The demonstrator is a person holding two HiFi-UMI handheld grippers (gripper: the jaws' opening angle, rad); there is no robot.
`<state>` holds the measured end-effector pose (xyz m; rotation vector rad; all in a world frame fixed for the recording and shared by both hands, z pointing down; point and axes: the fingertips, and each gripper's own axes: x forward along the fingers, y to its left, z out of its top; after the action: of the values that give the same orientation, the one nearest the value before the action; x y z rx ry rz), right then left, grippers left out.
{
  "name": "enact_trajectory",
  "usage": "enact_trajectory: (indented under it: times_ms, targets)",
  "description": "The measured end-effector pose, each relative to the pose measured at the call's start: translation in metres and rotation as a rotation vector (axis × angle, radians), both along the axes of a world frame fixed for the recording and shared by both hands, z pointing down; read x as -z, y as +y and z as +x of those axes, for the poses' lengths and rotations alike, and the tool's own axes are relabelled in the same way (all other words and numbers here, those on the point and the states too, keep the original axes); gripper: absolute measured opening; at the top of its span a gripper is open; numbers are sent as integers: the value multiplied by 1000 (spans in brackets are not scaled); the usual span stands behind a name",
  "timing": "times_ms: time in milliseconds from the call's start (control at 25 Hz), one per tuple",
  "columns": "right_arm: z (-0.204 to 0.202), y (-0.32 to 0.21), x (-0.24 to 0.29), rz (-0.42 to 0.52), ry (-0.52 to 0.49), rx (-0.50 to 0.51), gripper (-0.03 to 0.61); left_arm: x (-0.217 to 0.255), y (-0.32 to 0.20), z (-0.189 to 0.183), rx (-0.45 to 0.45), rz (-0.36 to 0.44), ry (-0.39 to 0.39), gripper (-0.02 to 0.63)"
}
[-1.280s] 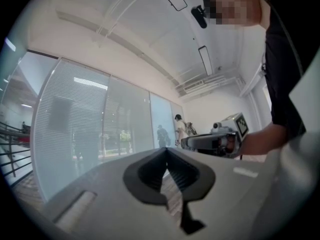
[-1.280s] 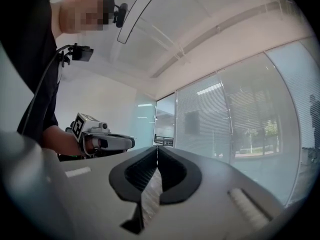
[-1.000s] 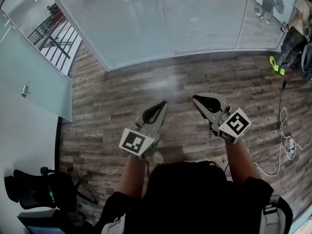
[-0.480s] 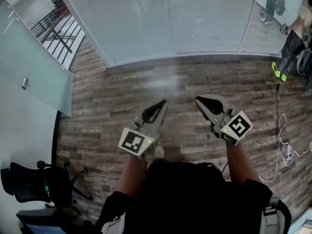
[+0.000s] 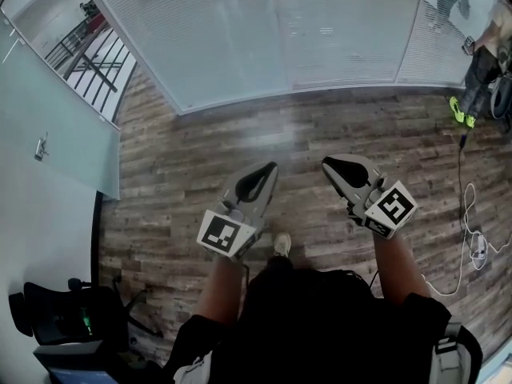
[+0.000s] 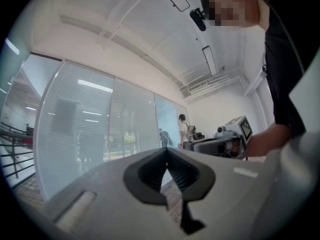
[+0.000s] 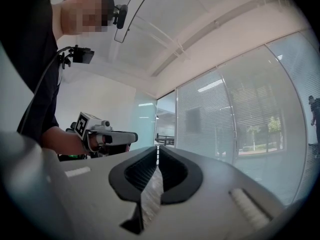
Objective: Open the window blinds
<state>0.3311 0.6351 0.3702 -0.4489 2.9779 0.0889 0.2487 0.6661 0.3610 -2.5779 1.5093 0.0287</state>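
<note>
The window blinds [image 5: 240, 38] hang shut with their slats down behind a glass wall across the far side of the wooden floor. They also show in the left gripper view [image 6: 75, 129] and the right gripper view [image 7: 240, 124]. My left gripper [image 5: 268, 169] and right gripper [image 5: 330, 165] are held out side by side, level, well short of the glass. Both are shut with nothing between the jaws. In each gripper view the pads meet at the tip, for the left gripper [image 6: 166, 150] and the right gripper [image 7: 157, 149].
A frosted glass door with a handle [image 5: 42, 146] stands at the left, and an office chair [image 5: 56, 314] sits at the lower left. A white cable [image 5: 472, 230] trails over the floor at the right. A person [image 5: 480, 62] stands by the glass at the far right.
The person holding the grippers has stepped a little towards the glass wall, one shoe now showing ahead of the body. Both grippers went along, still shut and side by side.
</note>
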Motion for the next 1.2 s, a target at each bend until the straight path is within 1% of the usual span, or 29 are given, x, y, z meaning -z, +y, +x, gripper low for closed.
enact_trajectory:
  times_ms: [80,200,320,440,600,720,760,840,960,1040,1200]
  targets:
    - [-6,-13,1,-9,2,-16,11,2,-13,-7,-7,-7,-5,3]
    - [-14,-38,8,-9,-25,-54,11,1,-37,-14,-36,-8,-11,5]
    - [-22,-63,4,-11,-11,-87,11,0,-61,-21,-66,-12,-15,5]
    - [-33,-85,10,9,-13,-103,11,-1,-83,-30,-91,-15,-14,5]
    - [-55,-103,12,31,-10,-98,14,0,-110,-50,-117,-21,-22,5]
    - [-69,-119,19,60,-25,-114,20,6,-127,-62,-145,-3,-32,4]
    - [-73,-125,20,67,-20,-127,20,7,-131,-66,-157,4,-39,5]
    - [-84,-136,15,76,39,-159,20,7,-139,-76,-172,15,-50,5]
    - [-100,-146,7,80,107,-160,20,6,-150,-89,-181,22,-36,5]
    - [-107,-149,6,93,117,-157,20,4,-155,-93,-190,18,-33,3]
    - [-114,-157,10,117,107,-171,20,5,-163,-99,-213,18,-24,5]
